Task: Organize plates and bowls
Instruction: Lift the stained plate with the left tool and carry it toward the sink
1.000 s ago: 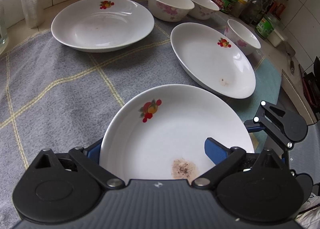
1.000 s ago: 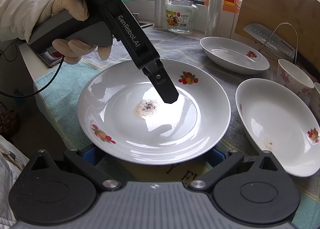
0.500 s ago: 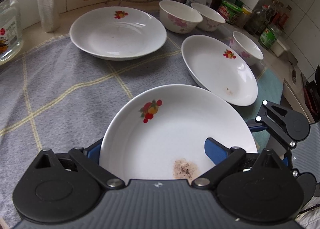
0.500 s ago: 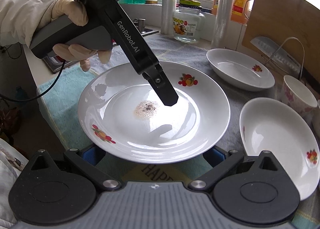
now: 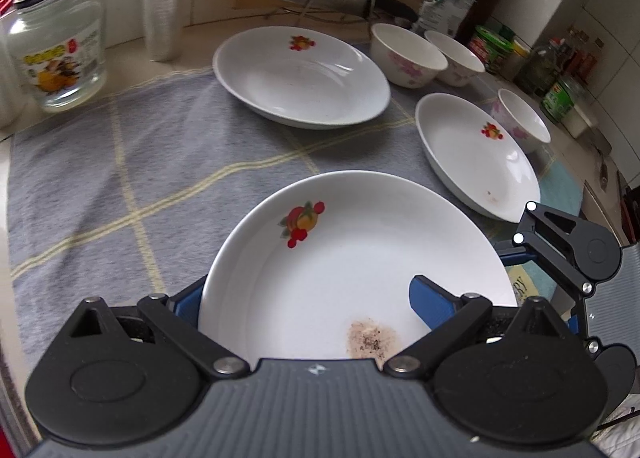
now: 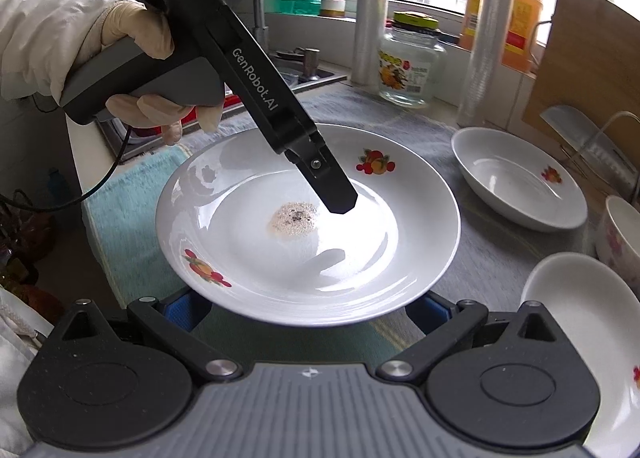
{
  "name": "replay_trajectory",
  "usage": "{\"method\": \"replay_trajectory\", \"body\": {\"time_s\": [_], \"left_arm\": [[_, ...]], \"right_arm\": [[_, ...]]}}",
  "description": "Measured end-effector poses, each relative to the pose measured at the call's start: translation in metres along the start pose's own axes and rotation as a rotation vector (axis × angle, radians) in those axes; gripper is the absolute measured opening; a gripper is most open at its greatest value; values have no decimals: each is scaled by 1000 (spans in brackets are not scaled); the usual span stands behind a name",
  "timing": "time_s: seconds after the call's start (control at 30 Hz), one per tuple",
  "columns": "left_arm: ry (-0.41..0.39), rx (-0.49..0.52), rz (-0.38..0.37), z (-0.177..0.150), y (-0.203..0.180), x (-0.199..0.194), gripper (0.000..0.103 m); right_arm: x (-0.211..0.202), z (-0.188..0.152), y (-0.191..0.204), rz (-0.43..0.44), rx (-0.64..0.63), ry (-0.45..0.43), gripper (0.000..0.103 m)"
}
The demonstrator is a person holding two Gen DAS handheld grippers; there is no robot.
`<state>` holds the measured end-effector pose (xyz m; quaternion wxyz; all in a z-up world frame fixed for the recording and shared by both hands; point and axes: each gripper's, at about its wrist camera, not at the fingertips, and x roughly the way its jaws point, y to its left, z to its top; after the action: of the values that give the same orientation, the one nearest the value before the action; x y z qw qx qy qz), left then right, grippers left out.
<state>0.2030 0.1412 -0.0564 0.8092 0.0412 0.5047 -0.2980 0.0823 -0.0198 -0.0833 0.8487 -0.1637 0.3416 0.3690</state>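
**Soiled plate held between both grippers**

Left wrist view: the left gripper (image 5: 316,298) has its fingers spread wide over the rim of the soiled plate (image 5: 352,258), one finger inside the dish, one beneath; the plate hangs above the grey cloth (image 5: 120,162).

Right wrist view: the right gripper (image 6: 308,308) has its fingers wide apart under the plate's near edge; whether they press on it I cannot tell

Plate (image 6: 360,258) – glossy ceramic; tablecloth (image 5: 160,162) – matt woven.
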Motion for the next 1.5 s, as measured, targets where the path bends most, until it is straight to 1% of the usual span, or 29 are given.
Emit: {"method": "replay_trajectory", "body": {"time_s": [0.43, 0.93, 1.13, 1.5], "left_arm": [[-28, -43, 34, -3, 42, -18, 99], [-56, -75, 70, 0, 92, -20, 99], [-63, -74, 83, 2, 103, -17, 99], [-70, -68, 79, 5, 113, -9, 99]], "right_arm": [[32, 30, 6, 40, -46, 0, 103], [78, 56, 9, 62, -55, 6, 103], [88, 63, 9, 61, -52, 10, 103], [92, 63, 10, 49, -53, 24, 103]]}}
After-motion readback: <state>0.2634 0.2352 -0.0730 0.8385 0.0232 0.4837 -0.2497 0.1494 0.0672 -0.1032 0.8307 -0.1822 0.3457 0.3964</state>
